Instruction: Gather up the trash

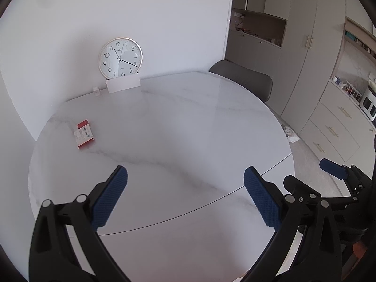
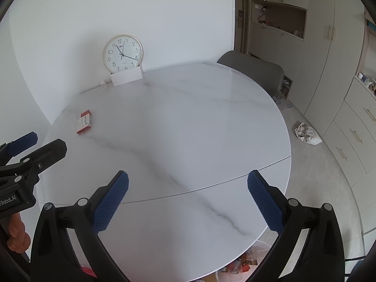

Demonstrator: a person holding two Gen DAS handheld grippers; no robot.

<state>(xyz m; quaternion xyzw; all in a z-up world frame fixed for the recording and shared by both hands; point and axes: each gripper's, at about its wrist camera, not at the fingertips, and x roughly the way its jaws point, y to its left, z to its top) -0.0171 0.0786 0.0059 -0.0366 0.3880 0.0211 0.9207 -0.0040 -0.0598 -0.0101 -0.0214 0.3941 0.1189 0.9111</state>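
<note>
Both grippers empty, jaws wide apart, above table (image 1: 178,122): left gripper (image 1: 185,197); right gripper (image 2: 188,199). Red-white box (image 1: 84,133) lies far-left on tabletop; print illegible. Rt view only: bin contents (image 2: 244,262) under table edge, partly cut off; bag (image 2: 306,133) on floor.

the left wrist view looks forward along its own two fingers, from above the near edge of the round marble table (image 1: 178,122), and faces the white wall with the clock (image 1: 120,58). the right wrist view looks the same way from a place just to the right, also a little above the table (image 2: 188,122), and it sees the clock (image 2: 122,53) too. both views share the whole table top, the red and white box (image 1: 84,133) (image 2: 84,122) at far left, the grey chair (image 1: 246,80) (image 2: 253,70) and the cabinets. each view catches the other gripper at its side edge.
</note>
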